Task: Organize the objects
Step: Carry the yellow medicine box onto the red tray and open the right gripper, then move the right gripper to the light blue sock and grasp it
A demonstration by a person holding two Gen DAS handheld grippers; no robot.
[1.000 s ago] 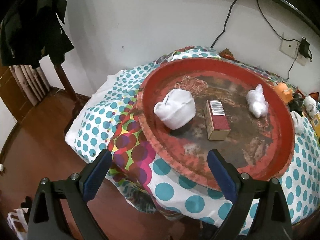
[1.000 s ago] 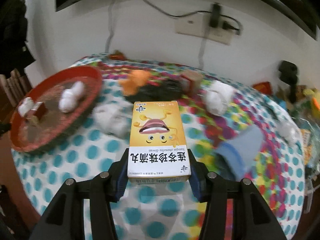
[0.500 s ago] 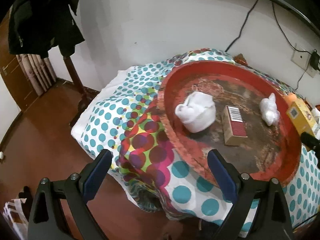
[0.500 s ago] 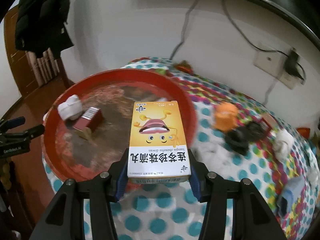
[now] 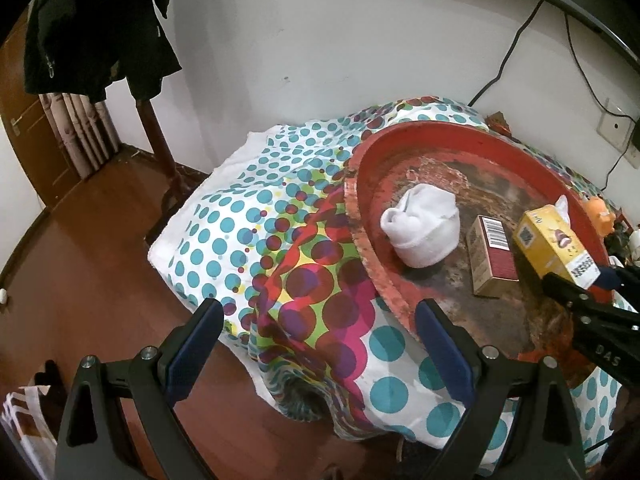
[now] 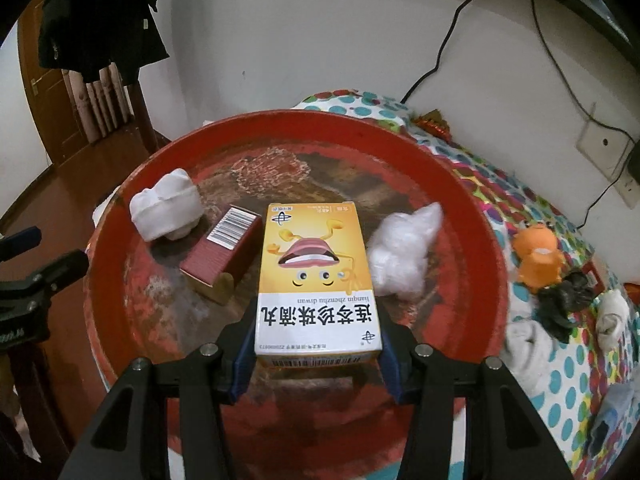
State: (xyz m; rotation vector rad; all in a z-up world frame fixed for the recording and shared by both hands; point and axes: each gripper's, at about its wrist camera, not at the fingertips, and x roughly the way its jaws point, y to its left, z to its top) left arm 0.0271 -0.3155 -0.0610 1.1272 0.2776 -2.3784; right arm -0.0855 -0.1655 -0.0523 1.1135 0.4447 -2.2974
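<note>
My right gripper (image 6: 316, 356) is shut on a yellow medicine box (image 6: 316, 276) and holds it over the round red tray (image 6: 472, 216). In the tray lie a rolled white sock (image 6: 166, 210), a dark red box (image 6: 222, 254) and a white crumpled wad (image 6: 404, 248). In the left wrist view the yellow box (image 5: 554, 246) comes in from the right above the tray (image 5: 420, 136), beside the red box (image 5: 492, 256) and the white sock (image 5: 422, 230). My left gripper (image 5: 316, 350) is open and empty, off the table's near-left corner.
On the dotted tablecloth (image 6: 568, 360) right of the tray lie an orange toy (image 6: 538, 256), a black item (image 6: 564, 300) and white socks (image 6: 528, 344). A chair with a dark jacket (image 5: 96, 28) stands at the left. The wall has a socket and cables (image 6: 600, 148).
My right gripper has carried the yellow box leftward from over the tablecloth to above the tray's middle. My left gripper has drifted left, away from the tray.
</note>
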